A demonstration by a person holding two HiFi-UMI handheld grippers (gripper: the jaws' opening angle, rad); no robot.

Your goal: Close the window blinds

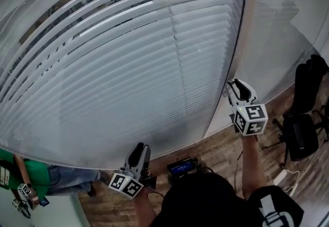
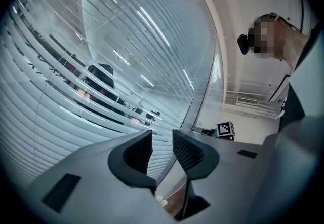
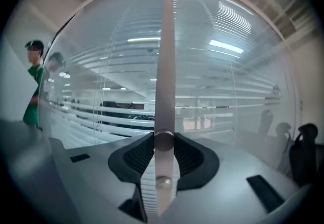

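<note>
Right gripper view alone shows right gripper (image 3: 163, 143) clamped on the wand (image 3: 166, 66); left gripper (image 2: 162, 143) slack, empty; blinds (image 1: 128, 77) above wooden floor (image 1: 226, 144).

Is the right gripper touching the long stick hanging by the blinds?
Touching. In the right gripper view, the right gripper has its jaws pressed on both sides of the stick.

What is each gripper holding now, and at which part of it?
The right gripper holds the tilt wand between its jaws, near the wand's lower end. The left gripper holds nothing.
</note>
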